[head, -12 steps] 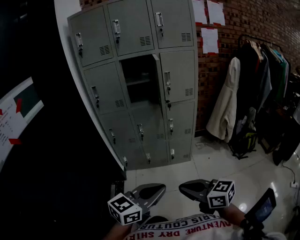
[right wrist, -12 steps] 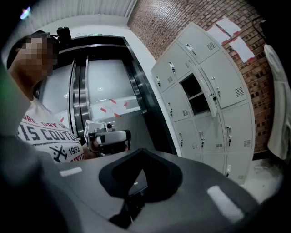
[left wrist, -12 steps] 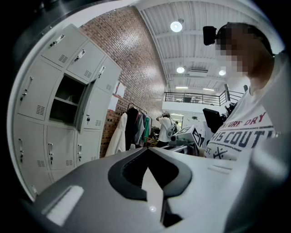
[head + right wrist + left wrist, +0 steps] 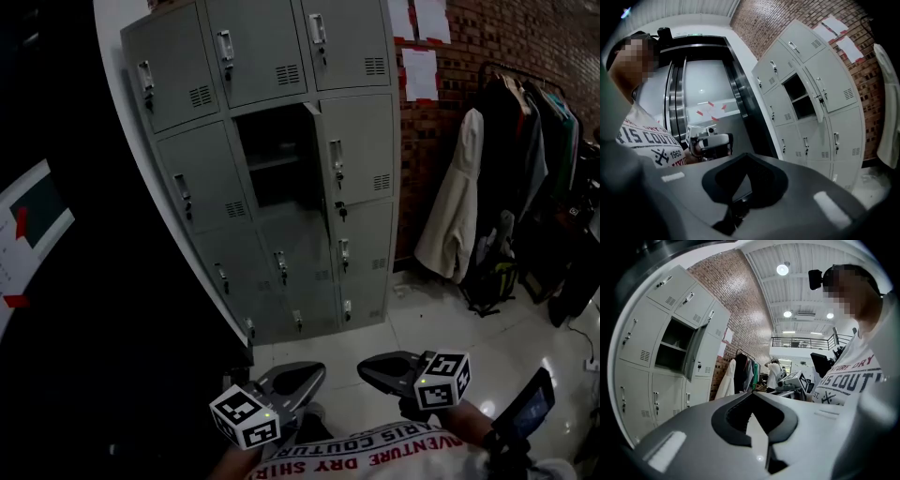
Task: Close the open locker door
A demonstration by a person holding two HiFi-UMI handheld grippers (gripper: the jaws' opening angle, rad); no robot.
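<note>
A bank of grey lockers (image 4: 272,178) stands against the brick wall. Its middle compartment (image 4: 272,159) is open and dark inside, with a shelf across it. The open door (image 4: 316,155) swings out on its right side, edge-on to me. The same door shows in the left gripper view (image 4: 695,351) and in the right gripper view (image 4: 817,101). My left gripper (image 4: 317,372) and right gripper (image 4: 362,369) are held low by my shirt, well short of the lockers. Both are shut with nothing in them.
A clothes rack with dark coats (image 4: 525,178) and a white coat (image 4: 452,206) stands right of the lockers, with a bag (image 4: 489,281) on the glossy tiled floor (image 4: 441,328). Papers (image 4: 422,75) hang on the brick wall. A dark lift front (image 4: 103,309) lies to the left.
The head view has shifted slightly, so the lockers sit a little further left and look larger. Both grippers stay low near my body, still shut.
</note>
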